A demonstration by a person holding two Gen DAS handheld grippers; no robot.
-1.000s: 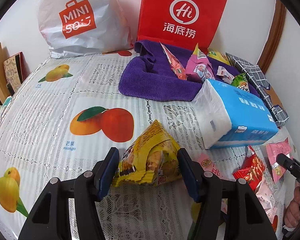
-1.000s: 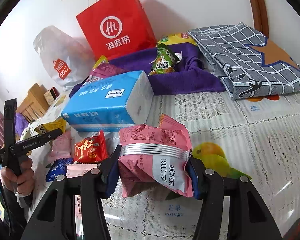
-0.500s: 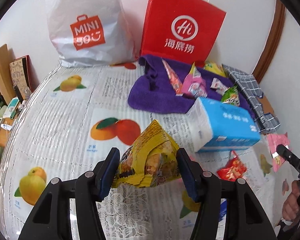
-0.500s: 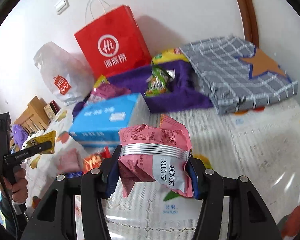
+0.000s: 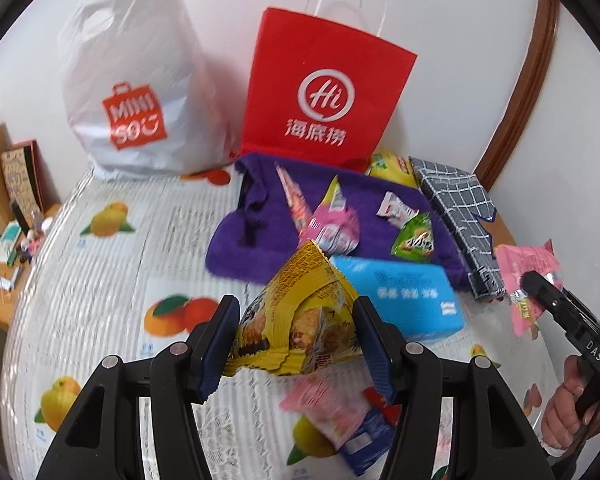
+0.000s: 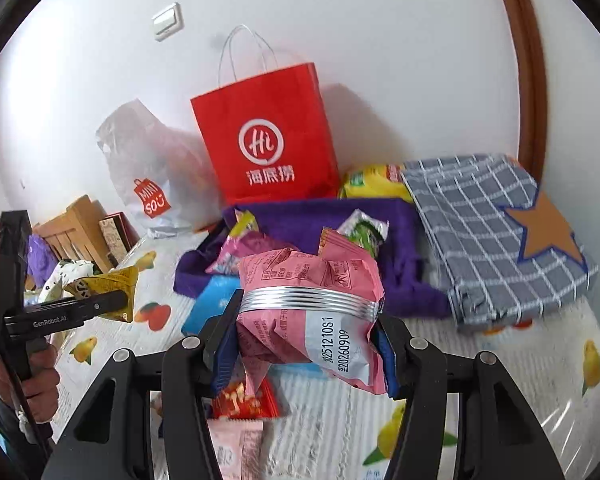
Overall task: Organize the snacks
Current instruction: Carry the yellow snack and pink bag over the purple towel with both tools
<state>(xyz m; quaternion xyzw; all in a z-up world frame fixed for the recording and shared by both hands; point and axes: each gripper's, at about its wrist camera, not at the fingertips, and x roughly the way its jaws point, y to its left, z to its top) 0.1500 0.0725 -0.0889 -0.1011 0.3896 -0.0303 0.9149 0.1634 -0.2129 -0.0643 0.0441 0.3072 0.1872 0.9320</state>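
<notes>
My left gripper (image 5: 296, 330) is shut on a yellow snack packet (image 5: 296, 320), lifted above the fruit-print tablecloth (image 5: 100, 300). My right gripper (image 6: 306, 340) is shut on a pink snack packet (image 6: 312, 304), also held in the air; that packet shows at the right edge of the left wrist view (image 5: 526, 276). Several snack packets lie on a purple towel (image 5: 260, 220), among them a green one (image 5: 416, 240) and a pink one (image 5: 334, 228). More packets (image 5: 332, 404) lie on the cloth below the left gripper, and a red one (image 6: 246, 398) under the right gripper.
A red paper bag (image 5: 324, 100) and a white plastic bag (image 5: 136, 92) stand against the wall. A blue tissue pack (image 5: 400, 300) lies in front of the towel. A grey checked cloth (image 6: 496, 232) lies at the right. Wooden furniture (image 6: 76, 224) stands beyond the left edge.
Both grippers have risen with their packets still held; the table and the bags now look farther away and lower in both views.
</notes>
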